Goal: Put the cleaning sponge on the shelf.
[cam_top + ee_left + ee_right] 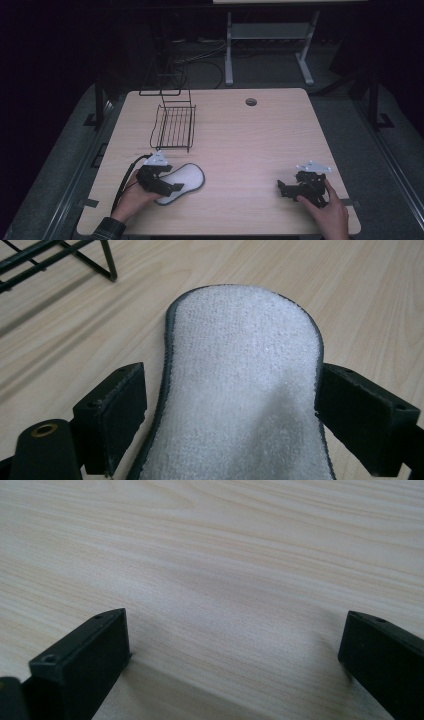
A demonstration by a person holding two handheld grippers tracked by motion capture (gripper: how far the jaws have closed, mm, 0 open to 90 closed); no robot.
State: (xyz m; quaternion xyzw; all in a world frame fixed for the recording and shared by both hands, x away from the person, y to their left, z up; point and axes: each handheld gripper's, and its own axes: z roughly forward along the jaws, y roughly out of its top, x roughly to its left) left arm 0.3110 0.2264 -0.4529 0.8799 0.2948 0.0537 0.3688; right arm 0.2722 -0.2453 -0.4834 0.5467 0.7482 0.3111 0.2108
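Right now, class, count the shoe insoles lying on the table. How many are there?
1. The white insole lies on the table near its front left, just in front of the wire rack, with its heel end between the open fingers of the left gripper. No others are in sight.

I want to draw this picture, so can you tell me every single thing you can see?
insole: one, white fleece with dark edge, near left of table, between the open left jaws.
wire rack: one, black, far left of table.
table: one, pale wood, with a round hole at the far edge.
metal stand: one, grey, on the floor behind.
left hand-held gripper: one, black, open around the insole.
right hand-held gripper: one, black, open over bare table.
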